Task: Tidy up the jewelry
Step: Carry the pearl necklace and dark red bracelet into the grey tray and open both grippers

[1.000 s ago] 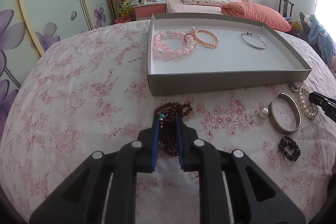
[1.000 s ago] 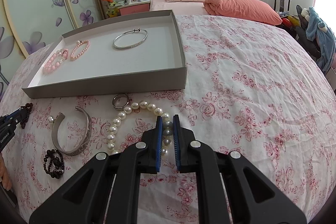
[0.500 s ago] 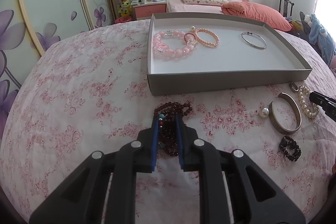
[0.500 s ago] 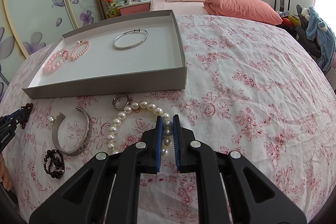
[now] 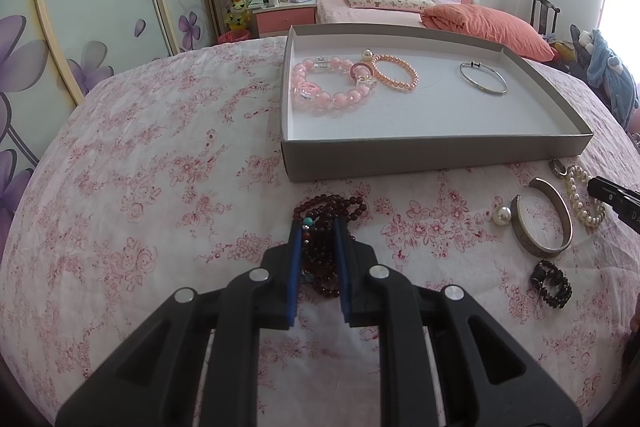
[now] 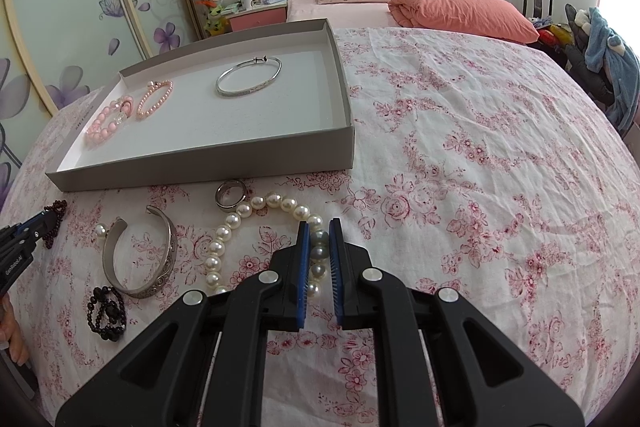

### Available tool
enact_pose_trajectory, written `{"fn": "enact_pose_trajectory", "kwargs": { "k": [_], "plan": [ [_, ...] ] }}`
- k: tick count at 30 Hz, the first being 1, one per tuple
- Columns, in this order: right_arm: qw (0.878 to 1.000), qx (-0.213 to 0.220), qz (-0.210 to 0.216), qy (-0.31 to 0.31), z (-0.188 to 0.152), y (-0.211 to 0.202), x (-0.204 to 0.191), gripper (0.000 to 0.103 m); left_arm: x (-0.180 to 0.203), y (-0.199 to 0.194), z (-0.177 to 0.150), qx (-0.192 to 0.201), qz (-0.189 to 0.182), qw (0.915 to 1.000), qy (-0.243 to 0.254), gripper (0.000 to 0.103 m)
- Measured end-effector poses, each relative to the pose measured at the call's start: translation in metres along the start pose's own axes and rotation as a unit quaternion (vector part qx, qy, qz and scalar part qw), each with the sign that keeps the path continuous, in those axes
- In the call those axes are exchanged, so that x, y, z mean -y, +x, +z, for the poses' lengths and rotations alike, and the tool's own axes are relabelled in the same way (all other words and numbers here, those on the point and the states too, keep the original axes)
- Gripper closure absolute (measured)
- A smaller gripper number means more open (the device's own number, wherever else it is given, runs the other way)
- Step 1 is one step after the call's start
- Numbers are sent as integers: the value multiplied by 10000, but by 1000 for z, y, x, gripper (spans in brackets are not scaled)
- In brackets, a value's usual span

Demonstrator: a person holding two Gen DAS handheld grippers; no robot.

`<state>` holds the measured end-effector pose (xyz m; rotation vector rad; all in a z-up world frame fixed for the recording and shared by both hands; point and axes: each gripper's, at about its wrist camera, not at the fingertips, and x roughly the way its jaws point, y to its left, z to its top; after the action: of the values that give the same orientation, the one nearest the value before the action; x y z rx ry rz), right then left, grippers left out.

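Left wrist view. The left gripper [image 5: 318, 227] is seen at lower centre, its jaws set narrow around a dark red bead string [image 5: 326, 217] that is bunched on the flowered bedspread [image 5: 140, 187]. Beads are pressed between the blue pads, so a grip is judged to be made. A grey tray [image 5: 432, 155] is placed in the upper centre, just beyond the string. Inside it are listed a pink bead bracelet [image 5: 330, 87] and an orange bead bracelet [image 5: 396, 73] at its left end, touching each other, and a thin silver bangle [image 5: 483, 78] well apart toward its right. At the right edge of the frame are found an open silver cuff [image 5: 542, 219], a loose pearl [image 5: 502, 215] just beside it, and a small black bead bracelet [image 5: 551, 283] below.

Right wrist view. The right gripper [image 6: 319, 227] is seen at lower centre, jaws narrow, with the pearl necklace [image 6: 256, 223] caught between the pads near one end. A silver ring [image 6: 231, 193] is noted above the necklace, close under the tray wall. The cuff and the black bracelet are found at lower left.

Handling. Both strings are judged light and limp, so sagging and swinging are to be expected once lifted. Round beads are judged slippery, and a hold across several beads at mid-loop is advised. The pearls are judged easily scratched, and a gentle squeeze is recommended.
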<state>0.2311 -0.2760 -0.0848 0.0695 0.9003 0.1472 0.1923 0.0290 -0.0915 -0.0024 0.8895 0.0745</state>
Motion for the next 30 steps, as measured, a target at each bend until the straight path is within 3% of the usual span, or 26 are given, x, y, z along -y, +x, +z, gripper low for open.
{"fn": "enact_pose_trajectory", "kwargs": {
  "k": [3,12,22,30],
  "plan": [
    [9996,142,232,90,0,-6,3,93,-3,0,1,21,-133,9999,-66,87],
    [9886,1296,729,-255,7,-70,-19,93,-7,-29,2,470,-580,9969,-252,90],
    [9793,1813,849,-288,20,-98,-29,93,0,-69,16,1071,-806,9903,-363,90],
    [9677,2290,946,-463,27,-122,-47,93,10,-99,26,1617,-738,9835,-335,90]
  ]
}}
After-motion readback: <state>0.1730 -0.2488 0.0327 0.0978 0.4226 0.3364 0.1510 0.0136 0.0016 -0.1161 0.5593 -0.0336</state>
